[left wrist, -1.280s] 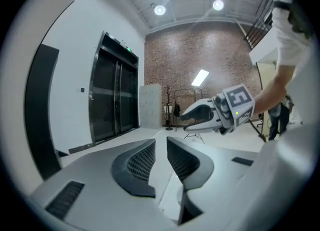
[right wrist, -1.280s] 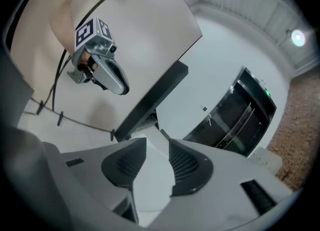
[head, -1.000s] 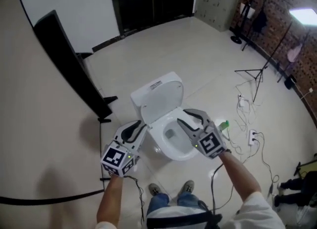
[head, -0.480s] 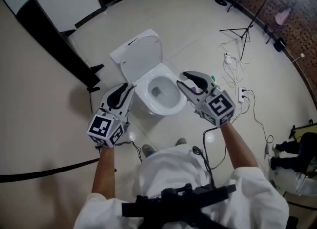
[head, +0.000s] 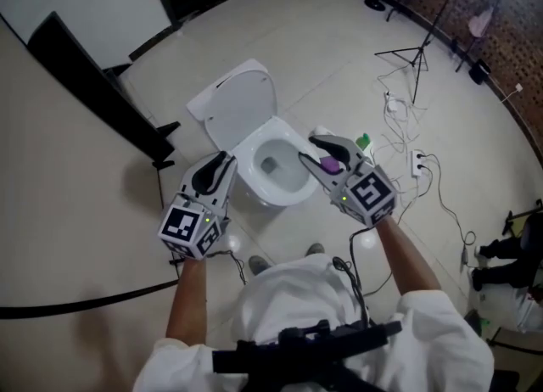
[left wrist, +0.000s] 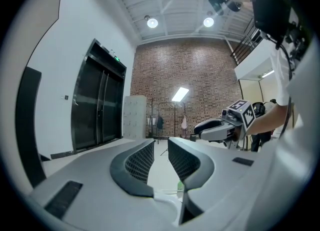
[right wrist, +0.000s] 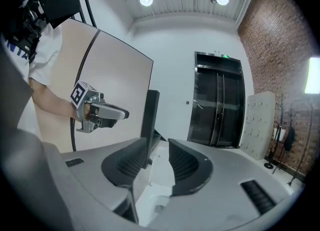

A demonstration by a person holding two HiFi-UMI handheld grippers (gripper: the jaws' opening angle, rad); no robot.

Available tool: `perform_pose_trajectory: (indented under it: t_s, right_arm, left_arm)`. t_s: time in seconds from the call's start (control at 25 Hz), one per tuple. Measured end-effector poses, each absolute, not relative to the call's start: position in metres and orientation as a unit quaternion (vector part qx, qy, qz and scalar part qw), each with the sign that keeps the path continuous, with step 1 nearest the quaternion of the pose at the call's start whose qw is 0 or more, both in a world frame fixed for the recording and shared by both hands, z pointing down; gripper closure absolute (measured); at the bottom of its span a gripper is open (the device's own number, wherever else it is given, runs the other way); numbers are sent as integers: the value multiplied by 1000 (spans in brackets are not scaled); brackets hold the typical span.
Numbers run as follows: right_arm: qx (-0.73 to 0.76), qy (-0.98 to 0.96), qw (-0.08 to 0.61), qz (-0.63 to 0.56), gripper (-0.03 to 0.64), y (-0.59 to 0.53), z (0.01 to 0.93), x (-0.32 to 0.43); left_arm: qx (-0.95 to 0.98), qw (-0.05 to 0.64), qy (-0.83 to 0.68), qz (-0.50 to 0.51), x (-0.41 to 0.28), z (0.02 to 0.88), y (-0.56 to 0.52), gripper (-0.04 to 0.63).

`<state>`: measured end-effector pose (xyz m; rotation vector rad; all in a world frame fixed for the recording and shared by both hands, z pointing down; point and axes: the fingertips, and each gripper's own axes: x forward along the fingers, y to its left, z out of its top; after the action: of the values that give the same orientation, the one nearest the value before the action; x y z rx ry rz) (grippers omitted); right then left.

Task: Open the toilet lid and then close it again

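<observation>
Lid: white, found raised and leant back at the far end of the bowl, in the middle of a pale tiled floor. The opening half of the task is judged done; closing is not yet begun.

Handling: the lid is judged to be stiff moulded plastic, light, smooth and likely slippery under hard pads. It is hinged where it meets the bowl, so the free far edge is advised as the place of hold, well away from the hinge. A pinch across that rim, or a push from behind it, is thought enough to tip it forward. A slow descent is advised, since a dropped lid may slam.

Left gripper: held level just left of the bowl; jaws are set narrow, with nothing between them.

Right gripper: held just over the bowl's right rim; jaws are set partly apart, nothing gripped, and the toilet is seen beyond the gap.

Neither gripper is seen touching the lid.
</observation>
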<state>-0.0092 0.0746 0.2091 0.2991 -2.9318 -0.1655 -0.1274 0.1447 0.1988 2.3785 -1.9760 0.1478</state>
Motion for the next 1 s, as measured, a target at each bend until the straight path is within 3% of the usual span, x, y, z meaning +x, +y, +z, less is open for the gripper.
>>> perform_pose_trajectory:
  t_s: [0.44,0.6,1.0]
  right_arm:
    - [94,-991,85,-53,474,53,222,3]
    - [98,-987,111,-65,474,49,237,-10]
    - [177,-956,212,-100,474,-6,277,-146]
  left_arm:
    - [748,17,-662,43,-124,207,120,512]
    - [754,28,-654,56,-143,218,106,511]
    - [792,45,-601,99,-311,256,53,505]
